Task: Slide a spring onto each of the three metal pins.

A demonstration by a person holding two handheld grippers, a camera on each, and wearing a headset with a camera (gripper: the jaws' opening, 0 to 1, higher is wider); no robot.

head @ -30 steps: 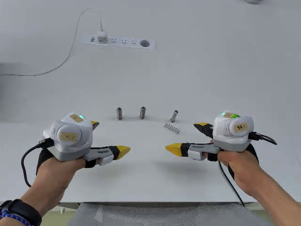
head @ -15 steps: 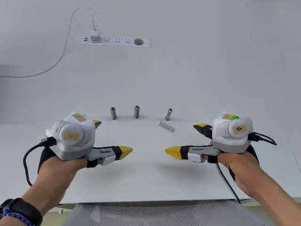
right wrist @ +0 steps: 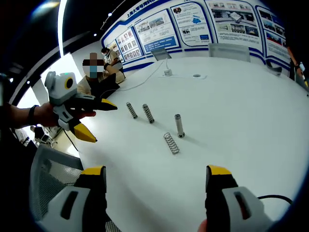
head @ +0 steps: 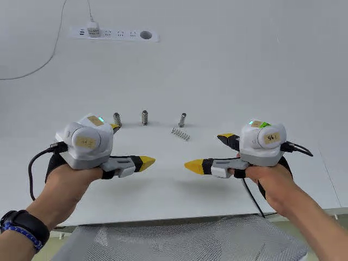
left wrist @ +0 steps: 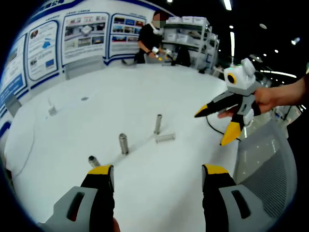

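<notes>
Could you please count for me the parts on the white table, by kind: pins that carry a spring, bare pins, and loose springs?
Pins carrying a spring: 2
Bare pin: 1
Loose spring: 1
Total: 4

The white-and-grey left gripper (head: 129, 144) with yellow-tipped jaws is gripped in the left hand (head: 68, 182), jaws spread wide. The matching right gripper (head: 207, 151) is held in the right hand (head: 266, 176), jaws likewise parted. Both are pointed inward, well apart. A black band (head: 19, 224) is worn on the left wrist.
</notes>
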